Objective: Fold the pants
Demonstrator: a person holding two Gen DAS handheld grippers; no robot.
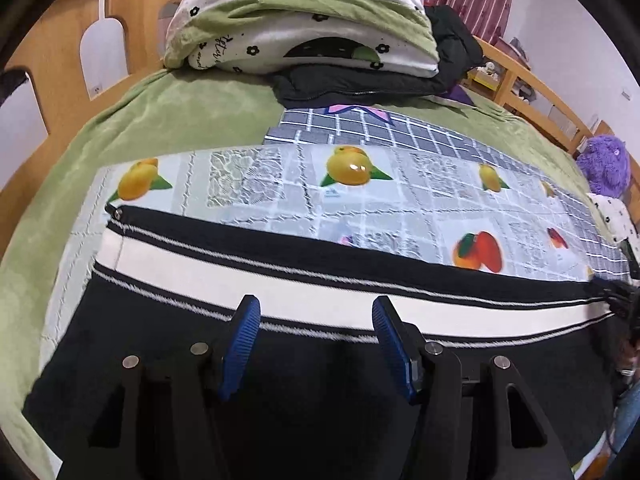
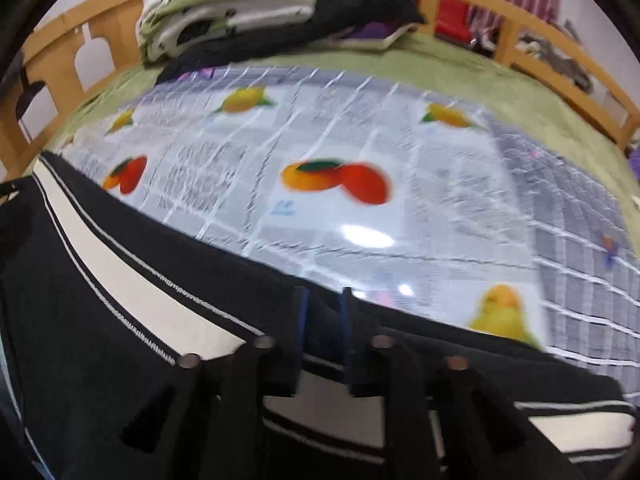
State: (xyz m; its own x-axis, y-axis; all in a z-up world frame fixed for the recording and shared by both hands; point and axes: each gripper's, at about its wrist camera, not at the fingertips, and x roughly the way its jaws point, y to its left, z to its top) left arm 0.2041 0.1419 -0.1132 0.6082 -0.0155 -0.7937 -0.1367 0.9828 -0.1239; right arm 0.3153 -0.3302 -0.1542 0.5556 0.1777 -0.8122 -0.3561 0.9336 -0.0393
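Black pants (image 1: 320, 368) with a broad white side stripe (image 1: 240, 280) lie on a fruit-print plastic sheet (image 1: 280, 192) over a green bed. My left gripper (image 1: 316, 314) is open, its blue pads (image 1: 244, 332) apart just above the black cloth near the stripe. In the right wrist view the pants (image 2: 100, 300) run across the lower frame. My right gripper (image 2: 324, 308) is shut on the pants' black edge, fabric pinched between its blue pads. The right view is motion-blurred.
Folded green and white bedding (image 1: 304, 24) sits on a black jacket (image 1: 360, 80) at the bed's head. A wooden bed rail (image 2: 540, 40) runs around the bed. A purple plush toy (image 1: 604, 164) lies at the right.
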